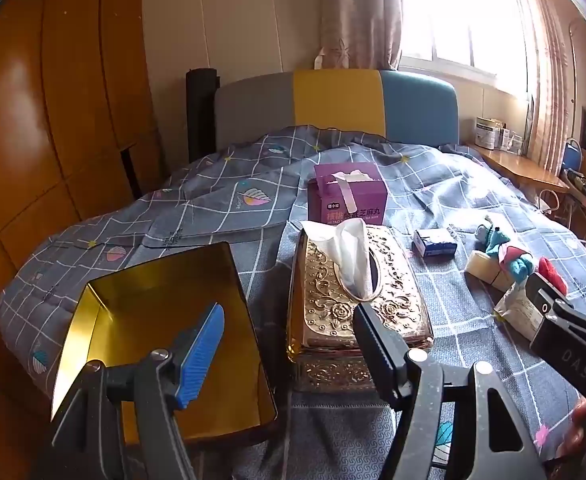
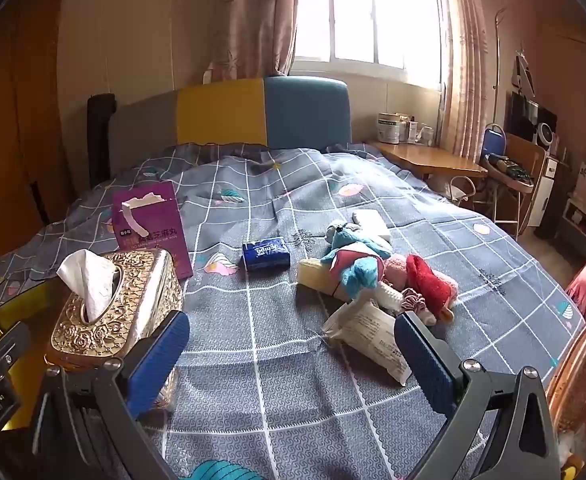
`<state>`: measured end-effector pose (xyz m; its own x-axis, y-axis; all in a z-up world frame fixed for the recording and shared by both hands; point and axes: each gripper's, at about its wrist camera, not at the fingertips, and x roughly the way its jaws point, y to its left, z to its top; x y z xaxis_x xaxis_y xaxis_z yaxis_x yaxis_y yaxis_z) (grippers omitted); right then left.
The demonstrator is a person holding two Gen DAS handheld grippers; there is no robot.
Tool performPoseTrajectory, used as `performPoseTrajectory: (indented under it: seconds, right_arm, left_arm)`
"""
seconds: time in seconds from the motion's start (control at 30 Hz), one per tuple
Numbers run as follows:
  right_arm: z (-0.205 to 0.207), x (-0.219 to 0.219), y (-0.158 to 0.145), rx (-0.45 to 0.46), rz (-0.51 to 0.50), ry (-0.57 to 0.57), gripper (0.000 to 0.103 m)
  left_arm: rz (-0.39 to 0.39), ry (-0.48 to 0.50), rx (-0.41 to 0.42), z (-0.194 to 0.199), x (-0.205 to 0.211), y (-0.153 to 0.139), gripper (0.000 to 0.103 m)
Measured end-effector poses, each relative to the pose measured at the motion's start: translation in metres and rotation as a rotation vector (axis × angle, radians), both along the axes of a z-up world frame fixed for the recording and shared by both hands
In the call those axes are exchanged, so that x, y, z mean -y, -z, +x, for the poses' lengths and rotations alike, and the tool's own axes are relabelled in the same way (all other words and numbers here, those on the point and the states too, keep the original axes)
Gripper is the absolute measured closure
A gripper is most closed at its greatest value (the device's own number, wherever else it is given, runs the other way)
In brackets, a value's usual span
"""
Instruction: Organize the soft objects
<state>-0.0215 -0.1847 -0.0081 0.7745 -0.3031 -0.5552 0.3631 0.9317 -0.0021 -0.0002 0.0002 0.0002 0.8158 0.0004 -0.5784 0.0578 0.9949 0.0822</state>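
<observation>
The right gripper (image 2: 289, 354), empty with jaws wide apart like the left gripper (image 1: 289, 334), is nearer the white packet (image 2: 369, 340), which lies slantwise just ahead toward the bed's right edge.

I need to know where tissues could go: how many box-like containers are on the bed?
3: an open gold tin at the left, empty inside; the ornate gold tissue box beside it; the purple carton standing behind that. The toy pile could hide more.

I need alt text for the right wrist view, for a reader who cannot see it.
The open right gripper hovers over a grey checked bedspread, empty, facing a pile of soft toys and a white packet. A gold tissue box stands at left, with a purple box behind it.
</observation>
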Motion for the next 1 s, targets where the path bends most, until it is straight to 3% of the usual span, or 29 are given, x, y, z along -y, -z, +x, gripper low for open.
performPoseTrajectory:
  seconds: [1.0]
  right_arm:
    - [-0.002,0.000,-0.001,-0.001,0.004,0.000,0.000]
  left_arm:
    - [0.005,0.001,-0.003,-0.005,-0.001,0.005,0.035]
